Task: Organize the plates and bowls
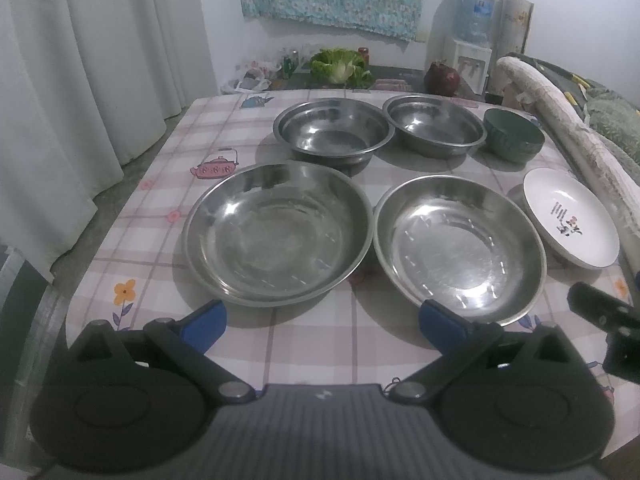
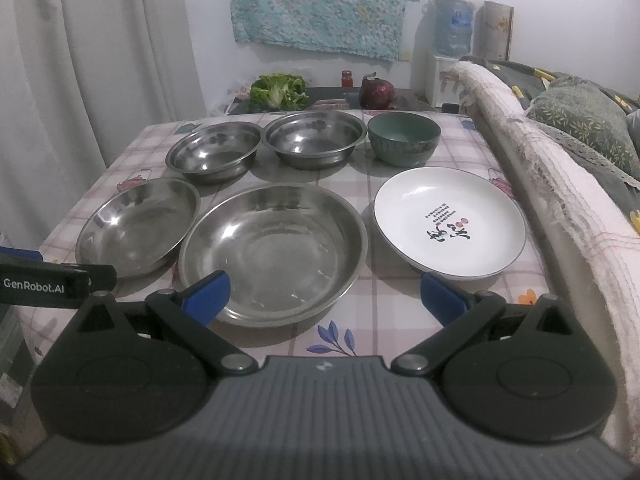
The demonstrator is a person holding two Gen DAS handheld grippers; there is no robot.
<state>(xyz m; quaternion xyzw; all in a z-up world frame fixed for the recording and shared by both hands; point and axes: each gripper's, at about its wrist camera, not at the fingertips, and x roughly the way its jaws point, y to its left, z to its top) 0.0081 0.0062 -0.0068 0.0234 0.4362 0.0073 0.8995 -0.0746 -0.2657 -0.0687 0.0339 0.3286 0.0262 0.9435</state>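
Looking at the big steel plates [image 1: 276, 232] [image 1: 460, 246] mid-frame, I'd guess they're light, stiff and slick, so grab by the rim, same for the steel bowls [image 1: 334, 130] [image 1: 434, 124] above them. White plate [image 2: 450, 224] at right and green bowl [image 2: 403, 138] upper right look breakable. Left gripper [image 1: 320, 322] and right gripper [image 2: 324, 296] both spread wide, holding nothing.

A: The two wide plates [image 1: 276, 232] [image 1: 460, 248] and the two deeper bowls [image 1: 332, 130] [image 1: 434, 124] look like polished metal, glossy, with faint scuffs.

B: And the white plate [image 2: 450, 224]?

A: Glazed ceramic, smooth and shiny. The green bowl [image 2: 404, 138] has a duller, patterned outside.

B: The tablecloth [image 1: 160, 216]?

A: Smooth checked sheet, slight sheen. The finger pads [image 2: 210, 296] look like matt blue plastic; the curtain [image 1: 80, 80] is soft matt cloth.
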